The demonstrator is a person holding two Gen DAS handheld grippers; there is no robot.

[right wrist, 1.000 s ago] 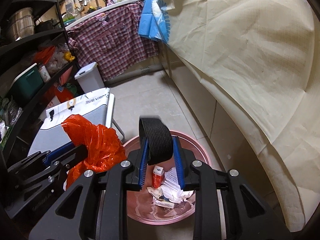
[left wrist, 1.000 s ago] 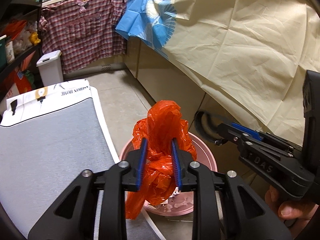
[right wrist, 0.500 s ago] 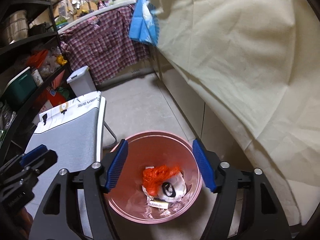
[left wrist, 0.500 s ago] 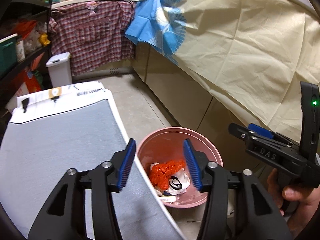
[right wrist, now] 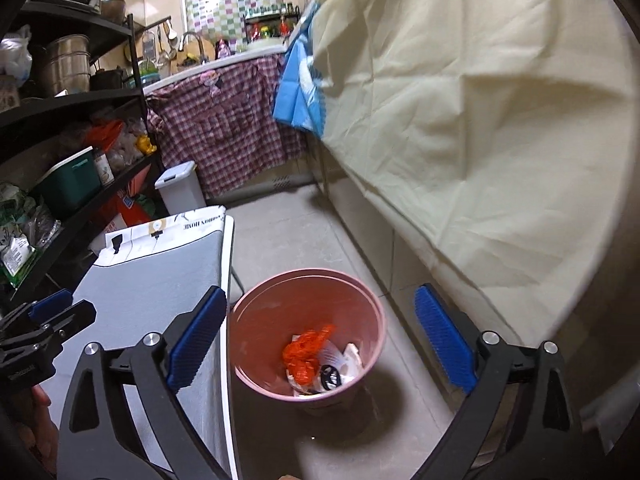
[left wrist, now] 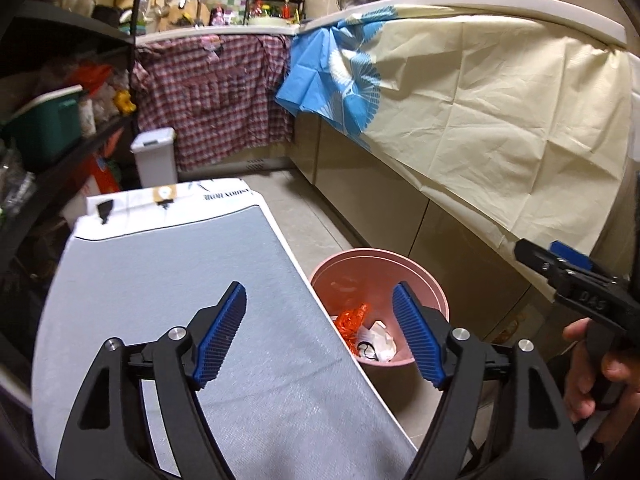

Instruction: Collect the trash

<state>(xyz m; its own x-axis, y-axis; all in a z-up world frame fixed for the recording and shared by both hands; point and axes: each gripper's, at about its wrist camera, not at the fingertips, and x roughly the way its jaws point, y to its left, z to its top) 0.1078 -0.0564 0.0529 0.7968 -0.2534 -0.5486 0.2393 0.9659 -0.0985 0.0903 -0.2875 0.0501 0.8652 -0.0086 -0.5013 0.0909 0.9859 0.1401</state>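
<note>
Left gripper [left wrist: 320,332] wide, empty, over table [left wrist: 160,300] edge; right gripper [right wrist: 320,340] also wide, empty, above bin [right wrist: 256,320]. Bin on floor at table's 3 o'clock w/ orange bag [right wrist: 306,354], black band [right wrist: 330,378] & paper scraps [right wrist: 348,360] at bottom.

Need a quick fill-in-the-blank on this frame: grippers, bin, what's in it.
1. Both the left gripper and right gripper are ____.
2. The orange bag lies inside the ____ bin.
3. The bin stands on the ____, beside the grey table.

Missing words: open; pink; floor
</note>
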